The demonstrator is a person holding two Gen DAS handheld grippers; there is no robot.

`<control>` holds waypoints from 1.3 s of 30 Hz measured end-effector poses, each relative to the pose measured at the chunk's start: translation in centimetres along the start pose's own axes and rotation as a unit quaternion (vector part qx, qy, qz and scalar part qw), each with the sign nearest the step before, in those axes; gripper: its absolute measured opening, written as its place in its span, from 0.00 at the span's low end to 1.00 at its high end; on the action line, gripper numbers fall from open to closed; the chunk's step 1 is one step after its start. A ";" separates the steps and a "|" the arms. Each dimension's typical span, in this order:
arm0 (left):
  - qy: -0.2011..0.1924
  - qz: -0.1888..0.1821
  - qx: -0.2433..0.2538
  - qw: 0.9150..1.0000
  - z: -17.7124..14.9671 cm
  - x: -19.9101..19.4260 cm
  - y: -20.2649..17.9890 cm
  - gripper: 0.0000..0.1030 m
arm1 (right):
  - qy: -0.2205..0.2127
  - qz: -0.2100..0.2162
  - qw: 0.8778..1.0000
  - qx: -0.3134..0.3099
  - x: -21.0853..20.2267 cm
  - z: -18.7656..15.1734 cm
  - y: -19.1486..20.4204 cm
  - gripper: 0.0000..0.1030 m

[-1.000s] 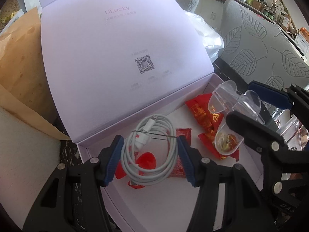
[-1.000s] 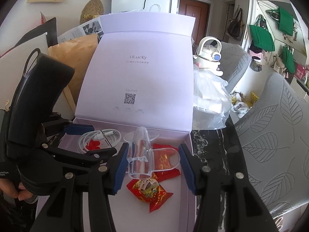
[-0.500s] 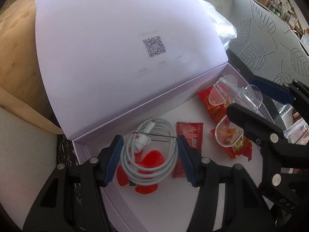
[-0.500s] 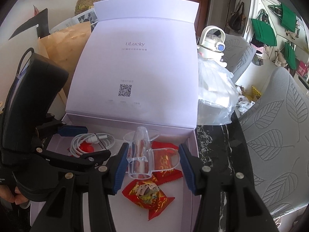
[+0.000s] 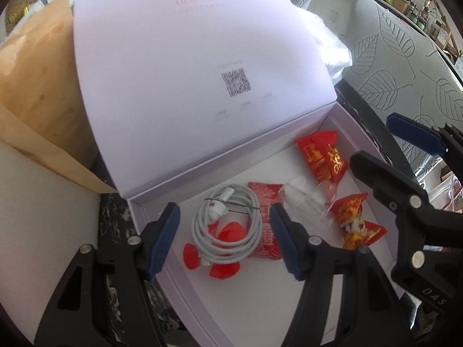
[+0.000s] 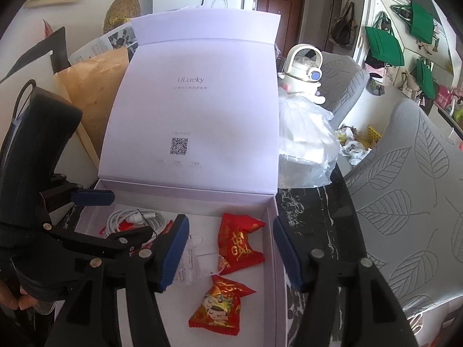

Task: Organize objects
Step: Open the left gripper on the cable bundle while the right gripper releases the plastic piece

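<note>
A pale lilac cardboard box (image 5: pixel 373 144) lies open on a black marbled tabletop (image 6: pixel 318 202), its stiff hinged lid (image 5: pixel 188 72) standing up behind, smooth and matte with a small printed QR square. On the white floor of the box, a coiled white cable (image 5: pixel 228 228) bound by a thin black tie rests on glossy red plastic pieces (image 5: pixel 228 231) and beside a flat crinkled red foil packet (image 5: pixel 267 225). The left gripper (image 5: pixel 225 237) hovers over that coil; its jaws have just been opening, and the ribbed blue pads (image 5: pixel 165 240) stand wide apart, clear of the cable. To the right lie clear moulded plastic scoops (image 6: pixel 199 260), glassy and rounded, among shiny red-and-gold candy wrappers (image 6: pixel 240 243) — another pillow-shaped candy (image 6: pixel 217 306) sits nearer. The right gripper (image 6: pixel 228 248) has also just been opening; its jaws straddle the scoops without pressing them. A crumpled translucent plastic bag (image 6: pixel 303 144) sits beside the box.
</note>
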State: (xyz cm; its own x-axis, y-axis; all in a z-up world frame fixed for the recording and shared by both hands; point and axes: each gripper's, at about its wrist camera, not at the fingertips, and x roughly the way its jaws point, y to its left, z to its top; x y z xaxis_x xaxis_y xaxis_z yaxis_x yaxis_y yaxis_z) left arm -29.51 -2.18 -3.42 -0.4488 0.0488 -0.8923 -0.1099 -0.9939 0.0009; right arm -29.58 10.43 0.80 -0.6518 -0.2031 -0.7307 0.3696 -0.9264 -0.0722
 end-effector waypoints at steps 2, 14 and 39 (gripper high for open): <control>-0.010 0.009 -0.001 1.000 -0.1 -0.9 -0.1 0.67 | -0.006 -0.003 1.000 0.002 -0.9 0.1 -0.1 0.59; -0.055 0.023 -0.002 0.998 -1.0 -7.6 0.6 0.75 | -0.051 -0.021 0.998 0.016 -7.7 0.2 -0.6 0.62; -0.152 0.041 0.005 0.987 -7.9 -20.1 -2.4 0.83 | -0.108 -0.045 0.992 0.039 -20.8 -5.0 0.3 0.65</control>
State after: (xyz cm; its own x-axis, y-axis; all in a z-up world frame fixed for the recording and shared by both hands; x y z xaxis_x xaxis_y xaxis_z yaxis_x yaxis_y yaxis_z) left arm -13.23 -1.53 10.97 -0.7023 -0.0037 -0.7119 -0.0690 -0.9949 0.0732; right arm -12.62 15.97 12.63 -0.8099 -0.1736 -0.5603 0.2560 -0.9640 -0.0714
